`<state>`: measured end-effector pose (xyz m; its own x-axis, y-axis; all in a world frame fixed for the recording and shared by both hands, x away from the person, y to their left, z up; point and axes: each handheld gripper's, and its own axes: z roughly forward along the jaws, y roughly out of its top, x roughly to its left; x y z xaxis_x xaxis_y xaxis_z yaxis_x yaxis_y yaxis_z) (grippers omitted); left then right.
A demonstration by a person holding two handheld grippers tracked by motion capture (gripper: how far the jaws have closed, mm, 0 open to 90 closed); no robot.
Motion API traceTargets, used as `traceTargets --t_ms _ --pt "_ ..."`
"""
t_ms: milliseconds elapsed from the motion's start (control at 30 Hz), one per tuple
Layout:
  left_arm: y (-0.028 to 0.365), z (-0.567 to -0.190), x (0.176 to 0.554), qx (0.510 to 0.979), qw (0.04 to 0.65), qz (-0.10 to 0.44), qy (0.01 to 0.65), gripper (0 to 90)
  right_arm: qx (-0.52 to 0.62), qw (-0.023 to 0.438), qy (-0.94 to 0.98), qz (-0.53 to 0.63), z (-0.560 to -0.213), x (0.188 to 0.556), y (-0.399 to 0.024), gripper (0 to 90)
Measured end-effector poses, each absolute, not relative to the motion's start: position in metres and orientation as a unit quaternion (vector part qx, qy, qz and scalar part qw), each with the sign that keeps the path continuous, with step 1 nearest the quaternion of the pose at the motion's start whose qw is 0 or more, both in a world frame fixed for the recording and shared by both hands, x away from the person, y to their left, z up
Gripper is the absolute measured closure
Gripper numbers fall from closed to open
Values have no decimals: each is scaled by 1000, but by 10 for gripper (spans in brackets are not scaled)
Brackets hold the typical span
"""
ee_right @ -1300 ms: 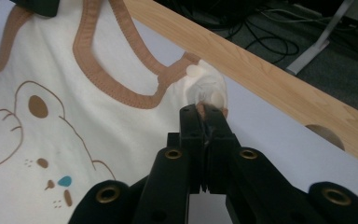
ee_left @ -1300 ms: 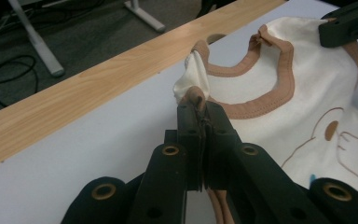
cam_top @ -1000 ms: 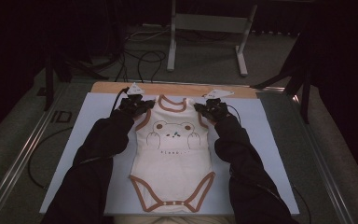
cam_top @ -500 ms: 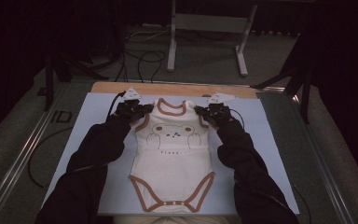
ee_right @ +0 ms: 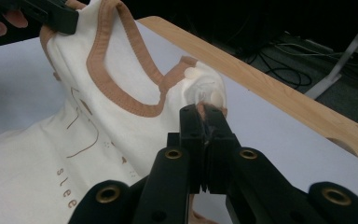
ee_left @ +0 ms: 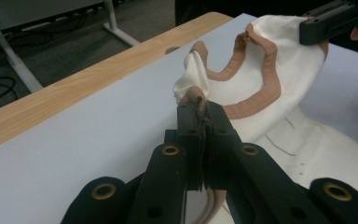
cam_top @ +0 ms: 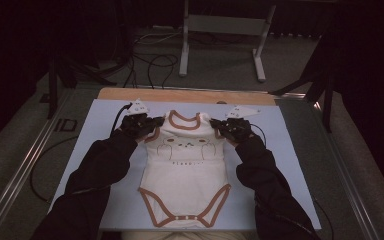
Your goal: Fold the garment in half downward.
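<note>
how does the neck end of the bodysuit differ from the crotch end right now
The neck end of the bodysuit is pinched at both shoulders, by the left gripper and the right gripper, and is raised off the white board; the crotch end is held by nothing and lies flat. The neck end bunches into folds at the fingers, while the crotch end is spread smooth. Both ends carry brown trim.

Cream bodysuit (cam_top: 185,172) with brown trim and bear print, pale blue mat (cam_top: 105,125), black tongs (ee_left: 200,109).
</note>
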<state>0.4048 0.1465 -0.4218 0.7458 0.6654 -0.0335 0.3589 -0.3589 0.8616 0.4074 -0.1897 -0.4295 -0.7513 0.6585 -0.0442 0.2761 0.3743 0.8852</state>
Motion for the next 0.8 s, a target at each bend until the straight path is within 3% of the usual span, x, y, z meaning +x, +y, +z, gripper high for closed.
traceTargets --t_ms 800 --pt "153 -436 343 808 481 152 304 884 265 182 804 500 -435 341 -194 888"
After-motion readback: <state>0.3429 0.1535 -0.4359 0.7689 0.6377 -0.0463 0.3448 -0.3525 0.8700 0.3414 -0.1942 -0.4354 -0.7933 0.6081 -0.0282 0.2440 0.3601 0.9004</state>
